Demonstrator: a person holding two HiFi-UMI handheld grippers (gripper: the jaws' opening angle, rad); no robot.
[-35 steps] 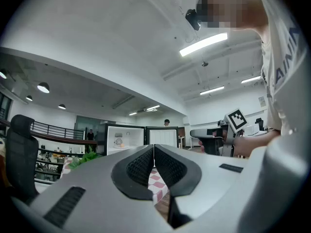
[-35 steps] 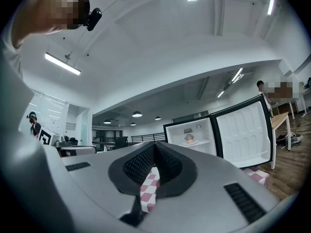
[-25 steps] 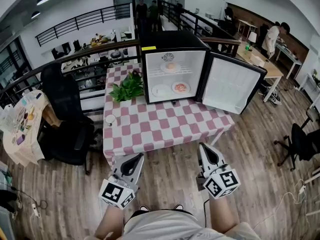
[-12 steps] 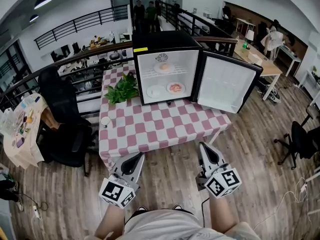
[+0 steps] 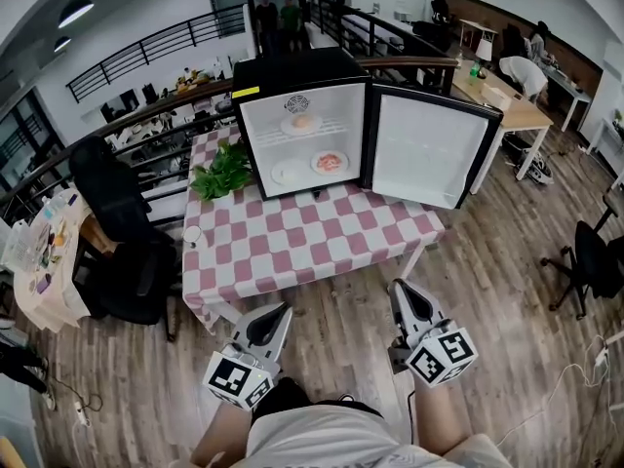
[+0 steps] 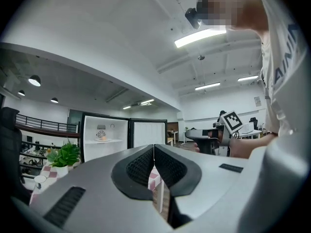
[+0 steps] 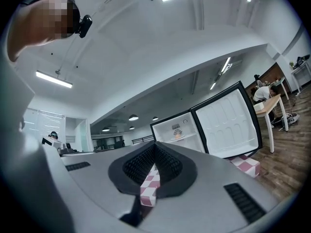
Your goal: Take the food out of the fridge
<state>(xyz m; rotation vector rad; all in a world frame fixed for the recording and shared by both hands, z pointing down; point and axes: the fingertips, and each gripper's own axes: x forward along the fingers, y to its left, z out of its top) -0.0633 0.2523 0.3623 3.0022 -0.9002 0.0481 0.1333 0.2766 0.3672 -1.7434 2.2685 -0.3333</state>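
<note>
Beside the far left edge of the head view, a black office chair (image 5: 122,232) stands on the wooden floor (image 5: 507,261), next to a table (image 5: 292,247) covered by a pink-and-white checked cloth. A white cup (image 5: 192,234) sits near the table's left edge. Behind it a green plant (image 5: 222,172) stands just beside the left wall of the fridge (image 5: 292,71).

The left gripper (image 5: 277,312) is held low in front of the table, apart from its near edge and pointing toward it. Its jaws are pressed together with nothing between them.

The fridge, a small black one, stands at the back of the table with its white inside on show. On the upper wire shelf lies a plate of pale food (image 5: 300,122). On the fridge floor a white plate (image 5: 285,173), whose contents cannot be made out, sits just left of a plate of reddish food (image 5: 330,162). The fridge door (image 5: 424,149) stands swung wide to the right.

The right gripper (image 5: 400,291) is level with the left one, also short of the table and aimed at it. Its jaws are closed against each other and hold nothing. At the far right a person (image 5: 517,66) bends over a wooden desk (image 5: 512,115), well apart from the table.
</note>
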